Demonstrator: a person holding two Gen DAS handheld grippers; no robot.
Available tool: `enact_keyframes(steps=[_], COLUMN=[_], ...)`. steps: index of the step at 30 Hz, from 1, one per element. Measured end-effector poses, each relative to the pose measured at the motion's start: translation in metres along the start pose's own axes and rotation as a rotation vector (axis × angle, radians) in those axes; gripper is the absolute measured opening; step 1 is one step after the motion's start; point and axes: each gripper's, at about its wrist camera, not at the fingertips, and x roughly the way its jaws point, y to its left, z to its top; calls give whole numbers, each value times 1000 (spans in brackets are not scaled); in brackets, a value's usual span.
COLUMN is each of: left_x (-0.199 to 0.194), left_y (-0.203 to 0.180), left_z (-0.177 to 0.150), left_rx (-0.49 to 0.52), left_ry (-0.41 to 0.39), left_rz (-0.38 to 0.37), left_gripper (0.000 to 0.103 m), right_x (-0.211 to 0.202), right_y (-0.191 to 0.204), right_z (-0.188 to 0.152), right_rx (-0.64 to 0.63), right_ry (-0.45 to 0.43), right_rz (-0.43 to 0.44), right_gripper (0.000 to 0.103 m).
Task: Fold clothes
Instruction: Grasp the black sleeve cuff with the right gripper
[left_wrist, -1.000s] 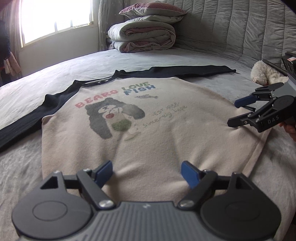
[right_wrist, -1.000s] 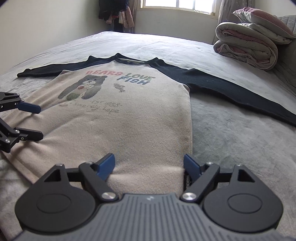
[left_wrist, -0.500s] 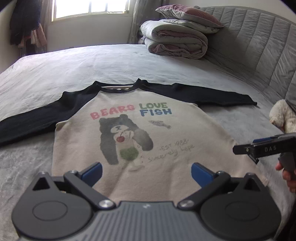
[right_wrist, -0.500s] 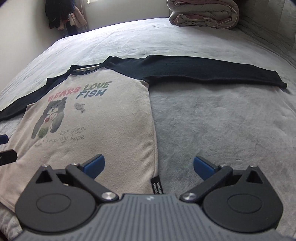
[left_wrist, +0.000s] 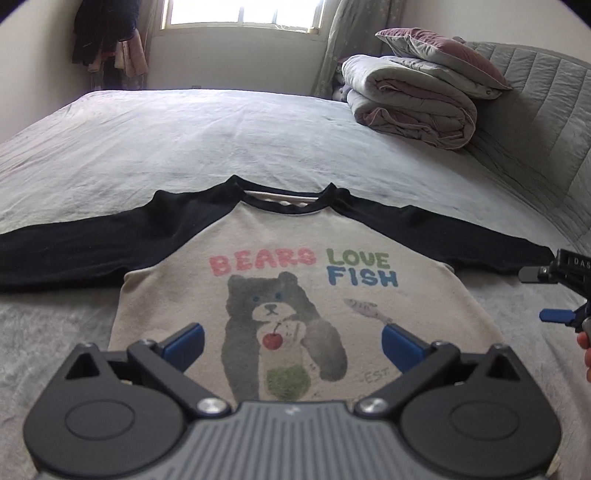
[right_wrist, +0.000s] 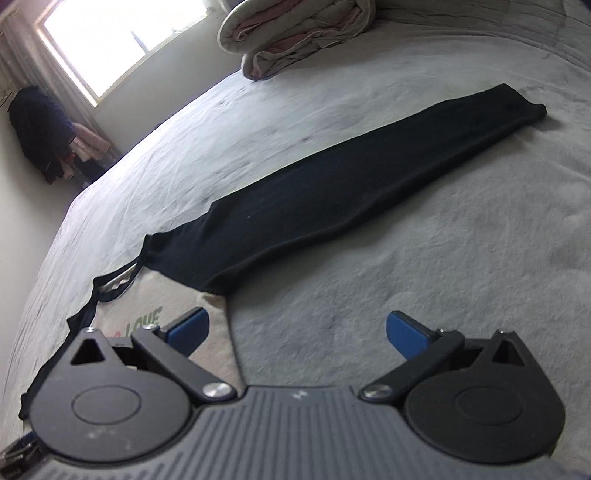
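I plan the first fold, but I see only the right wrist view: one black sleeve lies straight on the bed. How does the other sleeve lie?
Observer: In the left wrist view the other sleeve is also spread flat, straight out from the shirt.
Operator: Does the left gripper hold something?
Observer: No. The left gripper is open above the bear print, with nothing between its fingers.
Operator: Can you see my gripper from there?
Observer: Yes. The right gripper shows at the right edge, beside the shirt, with its jaws apart and empty.
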Motion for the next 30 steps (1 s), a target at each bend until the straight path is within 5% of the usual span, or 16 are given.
enact_keyframes(steps=[6, 21, 24, 26, 30], left_x=[10, 25, 25, 24, 23], left_y=[-7, 22, 23, 23, 26], left_z=[5, 15, 17, 18, 19], left_rx=[151, 14, 8, 0, -7], left_ry=[-42, -13, -16, -19, -23], left_rz=[7, 4, 4, 2, 1], left_gripper=[102, 102, 102, 102, 102], right_x=[18, 40, 43, 44, 36], right_y=[-67, -113, -114, -115, -113], right_z=[42, 89, 91, 91, 87], right_rx=[250, 454, 434, 414, 406], right_ry=[-117, -381, -406, -402, -433], right_rz=[-83, -221, -249, -266, -232], right_gripper=[95, 71, 52, 6, 8])
